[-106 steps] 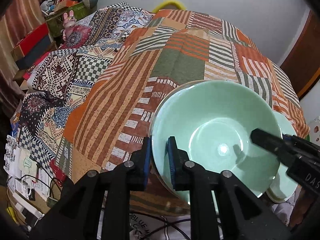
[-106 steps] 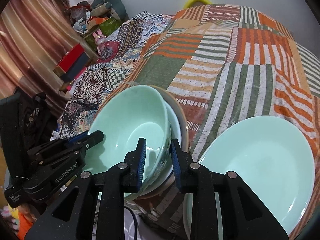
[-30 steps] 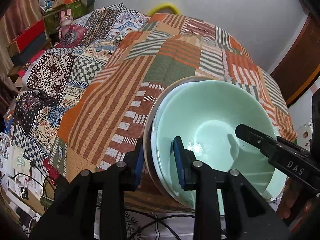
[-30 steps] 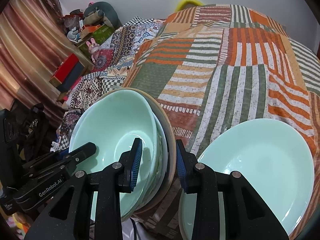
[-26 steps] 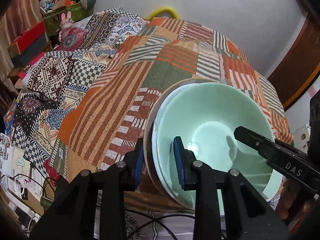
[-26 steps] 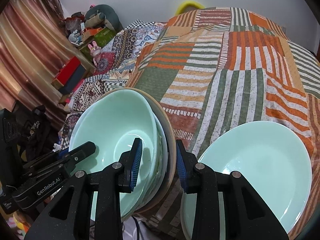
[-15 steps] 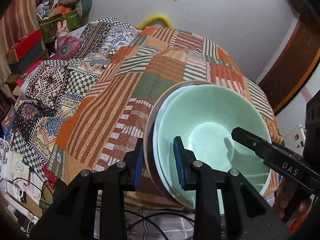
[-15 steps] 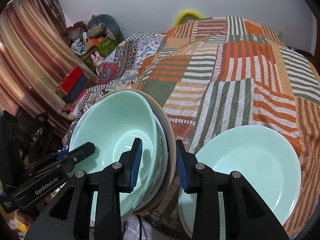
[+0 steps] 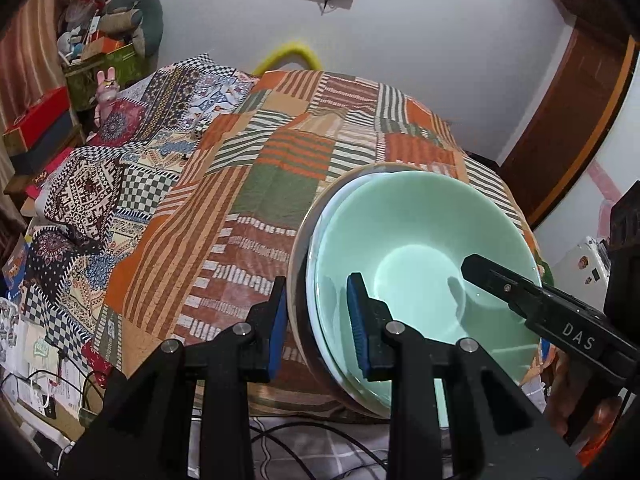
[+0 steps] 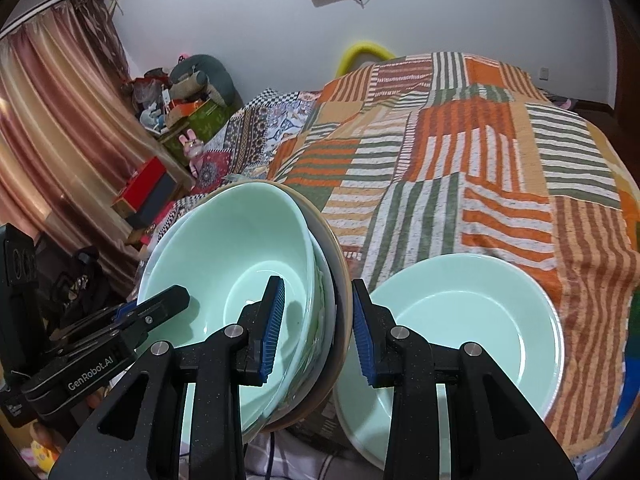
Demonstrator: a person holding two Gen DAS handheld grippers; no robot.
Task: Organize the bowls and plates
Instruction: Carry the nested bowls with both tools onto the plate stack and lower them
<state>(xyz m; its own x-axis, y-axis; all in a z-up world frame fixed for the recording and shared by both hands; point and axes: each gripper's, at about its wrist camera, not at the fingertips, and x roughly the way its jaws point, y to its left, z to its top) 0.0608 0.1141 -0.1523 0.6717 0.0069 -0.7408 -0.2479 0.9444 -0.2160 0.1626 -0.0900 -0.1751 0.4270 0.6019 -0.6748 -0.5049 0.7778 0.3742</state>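
Both the left tongs (image 9: 316, 314) and right tongs (image 10: 318, 326) clamp the stack's (image 9: 320, 248) rims, a green bowl (image 9: 420, 248) nested topmost. Beside the stack, a second green bowl (image 10: 472, 320) apparently rests on the bed (image 10: 500, 168).

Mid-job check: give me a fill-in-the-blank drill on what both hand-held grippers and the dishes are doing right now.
1. The left hand-held gripper and the right hand-held gripper both clamp the rim of the same ____ of dishes.
2. The top dish in it is a pale green ____.
3. A separate green bowl sits alone on the patchwork ____.
4. The lowest dish in the stack has a ____ rim.

Missing words: stack; bowl; bedspread; tan
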